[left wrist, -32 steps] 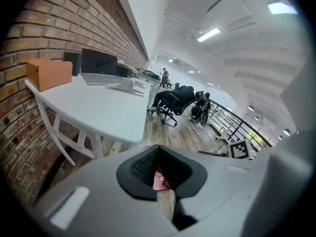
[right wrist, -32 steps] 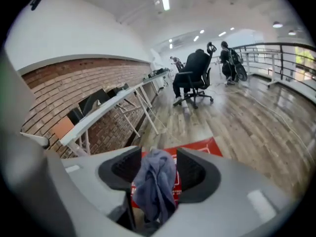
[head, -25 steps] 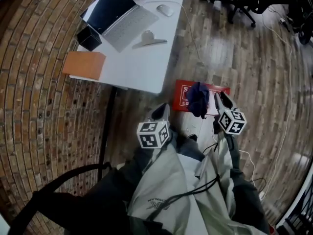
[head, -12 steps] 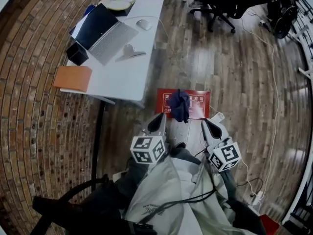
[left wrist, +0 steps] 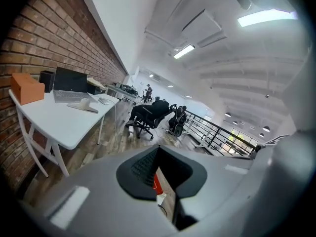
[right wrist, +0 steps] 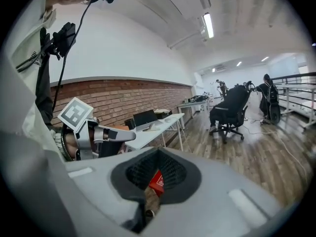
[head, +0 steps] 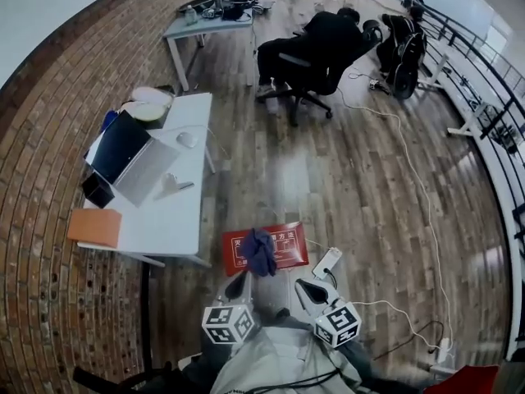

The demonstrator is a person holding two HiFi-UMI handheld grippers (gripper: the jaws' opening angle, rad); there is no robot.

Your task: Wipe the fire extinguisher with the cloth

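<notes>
Cloth point(head: 258, 252) drapes the red box point(head: 290, 249) (floor); left gripper point(head: 239, 286), right gripper point(head: 307, 289) jaws closed, empty.

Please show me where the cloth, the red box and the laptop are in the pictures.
cloth point(head: 259, 253): head view, middle of the dark blue bundle.
red box point(head: 289, 247): head view, bare right part of its top.
laptop point(head: 120, 146): head view, its dark screen.

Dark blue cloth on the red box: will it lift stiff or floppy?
Probably floppy: the dark blue cloth lies bunched in folds over the red box, so it should droop when pinched. Likely light; pushed, it would probably crumple, not roll.
</notes>
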